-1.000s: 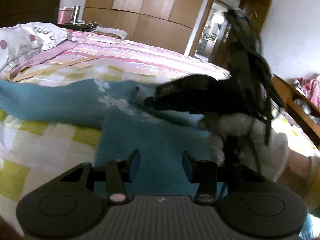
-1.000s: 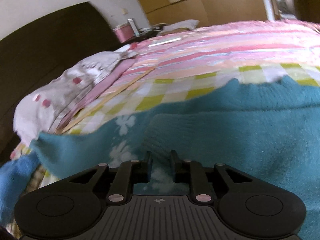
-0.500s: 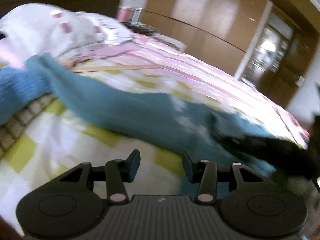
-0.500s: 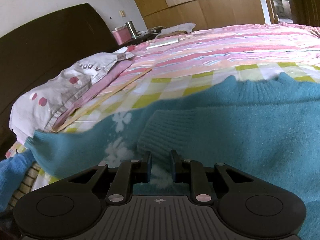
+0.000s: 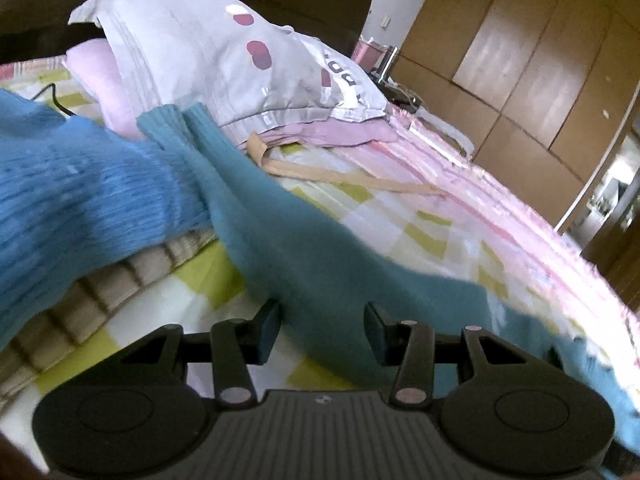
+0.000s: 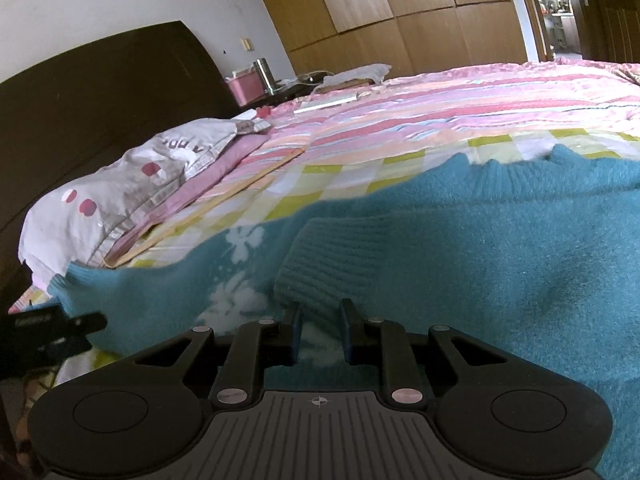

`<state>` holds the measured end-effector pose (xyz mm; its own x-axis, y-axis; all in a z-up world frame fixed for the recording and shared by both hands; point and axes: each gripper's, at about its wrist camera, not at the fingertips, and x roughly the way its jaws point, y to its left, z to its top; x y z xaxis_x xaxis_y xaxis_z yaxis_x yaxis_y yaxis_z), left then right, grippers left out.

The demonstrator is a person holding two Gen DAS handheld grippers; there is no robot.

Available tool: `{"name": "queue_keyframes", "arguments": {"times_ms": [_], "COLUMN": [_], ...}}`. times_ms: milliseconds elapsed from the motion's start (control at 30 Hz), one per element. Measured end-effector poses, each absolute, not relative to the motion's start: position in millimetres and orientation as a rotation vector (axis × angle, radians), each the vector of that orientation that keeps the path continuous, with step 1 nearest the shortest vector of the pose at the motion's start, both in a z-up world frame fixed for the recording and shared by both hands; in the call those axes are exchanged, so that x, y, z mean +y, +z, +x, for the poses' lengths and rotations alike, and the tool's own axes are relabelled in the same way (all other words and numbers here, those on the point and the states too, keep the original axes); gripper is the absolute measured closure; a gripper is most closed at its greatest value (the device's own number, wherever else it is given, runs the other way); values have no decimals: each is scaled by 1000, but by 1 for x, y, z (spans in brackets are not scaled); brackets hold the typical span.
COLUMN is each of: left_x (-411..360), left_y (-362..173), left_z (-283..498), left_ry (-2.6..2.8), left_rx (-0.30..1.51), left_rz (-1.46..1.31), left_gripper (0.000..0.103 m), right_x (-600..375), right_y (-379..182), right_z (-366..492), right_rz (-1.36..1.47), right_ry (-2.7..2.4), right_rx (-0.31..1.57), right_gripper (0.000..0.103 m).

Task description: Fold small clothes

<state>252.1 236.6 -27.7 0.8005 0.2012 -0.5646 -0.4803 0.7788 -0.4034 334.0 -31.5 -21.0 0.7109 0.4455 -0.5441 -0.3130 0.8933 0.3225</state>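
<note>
Looking along both tongs, we note these lines.

Sweater: we see a teal sweater [image 6: 500,264] of fuzzy knit lying flat on the checked bedspread [image 6: 360,176], white flower shapes on it near the left of our right gripper [image 6: 320,330].

Folded sleeve: its ribbed cuff [image 6: 320,268] lies on the sweater's body, just ahead of the right gripper's fingertips.

Right gripper: jaws narrow; we see teal knit between them, but whether the pads pinch it we cannot tell.

Other sleeve: the long sleeve [image 5: 256,200] runs away from our left gripper [image 5: 322,330] up and to the left, its ribbed end beside the spotted pillow [image 5: 224,52].

Left gripper: jaws stand apart, and the sleeve passes between them without touching either pad.

Blue knit: a brighter blue knit [image 5: 72,200] lies left of the left gripper, over a beige ribbed cloth [image 5: 120,292], touching the sleeve.

Sharpness: the left view is blurred.
</note>
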Motion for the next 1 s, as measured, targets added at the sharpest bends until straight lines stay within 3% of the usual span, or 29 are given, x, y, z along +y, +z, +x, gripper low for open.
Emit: {"name": "queue_keyframes", "arguments": {"times_ms": [200,467,633,800,867,1000], "left_x": [249,263,260,262,264,269], "left_y": [-32,-37,-39,-39,-40,-42], "left_z": [268,267,259,245,246,264], "left_ry": [395,369,391,479,508,494], "left_rx": [499,443,431,392,373,377], "left_rz": [-601,-685,-715,-748,-748,-745], "left_gripper": [54,73,73,61,48,41], "right_x": [-30,-29,-31,-33,-35,-34], "right_y": [-23,-24,-26,-27,-27,-28], "right_z": [331,329,329,329,329,329], "right_rz": [207,202,217,241,254,258], "right_ry": [422,418,422,426,429,429], "right_rx": [639,626,623,618,617,614], "right_gripper": [82,82,82,82,82,82]}}
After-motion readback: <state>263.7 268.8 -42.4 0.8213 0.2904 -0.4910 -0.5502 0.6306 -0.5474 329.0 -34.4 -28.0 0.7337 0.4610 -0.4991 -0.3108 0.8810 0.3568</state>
